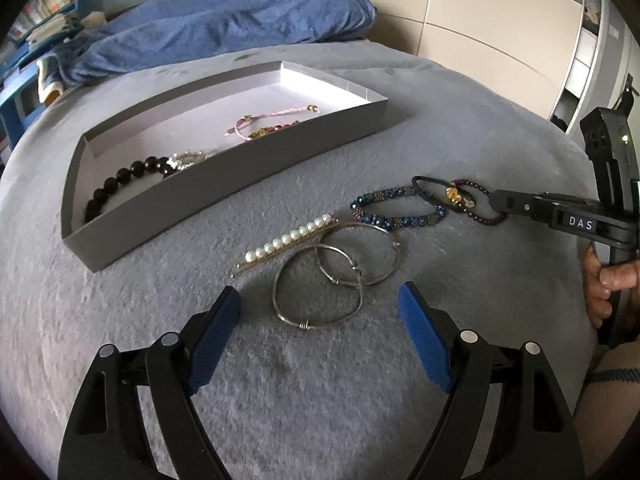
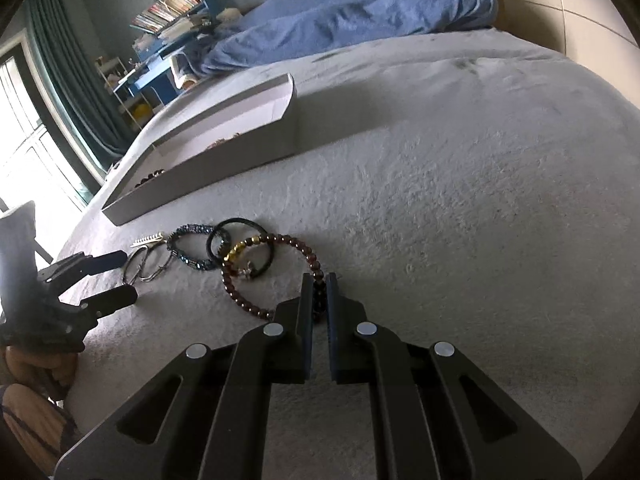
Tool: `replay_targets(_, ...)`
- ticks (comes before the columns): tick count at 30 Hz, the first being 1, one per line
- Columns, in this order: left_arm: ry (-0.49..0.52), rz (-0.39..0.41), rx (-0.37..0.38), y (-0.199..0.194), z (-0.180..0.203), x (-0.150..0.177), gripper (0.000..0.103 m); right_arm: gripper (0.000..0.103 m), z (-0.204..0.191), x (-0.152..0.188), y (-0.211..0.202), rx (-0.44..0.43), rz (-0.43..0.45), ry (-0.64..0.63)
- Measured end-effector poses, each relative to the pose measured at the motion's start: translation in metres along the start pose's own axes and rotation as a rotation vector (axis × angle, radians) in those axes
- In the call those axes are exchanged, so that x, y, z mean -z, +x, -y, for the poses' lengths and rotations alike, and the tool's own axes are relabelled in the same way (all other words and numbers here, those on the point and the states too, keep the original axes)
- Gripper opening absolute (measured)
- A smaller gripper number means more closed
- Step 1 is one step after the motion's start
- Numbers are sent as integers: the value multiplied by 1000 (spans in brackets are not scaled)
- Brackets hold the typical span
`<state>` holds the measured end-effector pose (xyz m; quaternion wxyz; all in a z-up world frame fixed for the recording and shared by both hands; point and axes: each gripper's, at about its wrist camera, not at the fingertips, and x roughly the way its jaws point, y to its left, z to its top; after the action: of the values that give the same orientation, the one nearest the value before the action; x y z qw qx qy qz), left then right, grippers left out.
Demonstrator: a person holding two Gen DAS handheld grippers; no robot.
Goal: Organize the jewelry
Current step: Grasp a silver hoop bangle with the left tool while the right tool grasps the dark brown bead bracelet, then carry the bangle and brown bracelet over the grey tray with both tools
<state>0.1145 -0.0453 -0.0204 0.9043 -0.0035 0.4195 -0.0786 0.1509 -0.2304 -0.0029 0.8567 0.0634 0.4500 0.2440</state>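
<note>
A grey box (image 1: 224, 184) on the grey bed holds a black bead bracelet (image 1: 124, 178), a pink cord bracelet (image 1: 272, 118) and other pieces. Loose on the bed lie a pearl clip (image 1: 288, 240), silver hoops (image 1: 332, 276), a blue bead bracelet (image 1: 396, 208), a black hair tie (image 1: 432, 192) and a dark red bead bracelet (image 1: 480, 200). My left gripper (image 1: 320, 304) is open just before the hoops. My right gripper (image 2: 319, 284) is shut on the dark red bead bracelet (image 2: 272, 276), which still lies on the bed.
A blue duvet (image 1: 216, 28) is bunched at the far end of the bed. A bookshelf and blue desk (image 2: 168, 20) stand beyond it. A cream wardrobe (image 1: 500, 20) is at the right. The box (image 2: 224, 152) also shows in the right wrist view.
</note>
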Motion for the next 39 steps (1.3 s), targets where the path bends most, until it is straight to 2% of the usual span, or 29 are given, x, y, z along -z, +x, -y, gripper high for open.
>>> replay_targets(2, 3, 0, -1, 2, 0, -3, 80, 7, 0, 2, 0, -1, -1, -2)
replay_targets(5, -3, 1, 7, 3, -2, -3, 69, 7, 1, 2, 0, -5, -4, 2)
replay_targets(6, -10, 9, 25, 2, -4, -2, 54, 7, 2, 2, 1, -9, -6, 4)
replay_targets(7, -16, 9, 24, 1, -5, -2, 47, 7, 3, 2, 1, -11, -6, 5)
replay_targets(12, -16, 29, 35, -6, -3, 0, 46, 6, 1, 2, -1, -35, 2, -6)
replay_targets(22, -18, 87, 24, -32, -4, -1, 46, 6, -5, -7, -25, -111, 89, -4)
replay_targets(30, -30, 122, -33, -43, -13, -15, 46, 6, -28, -44, -46, -146, 151, -58)
replay_targets(39, -52, 151, -123, -46, -33, -45, 46, 6, -54, -88, -41, -155, 175, -117)
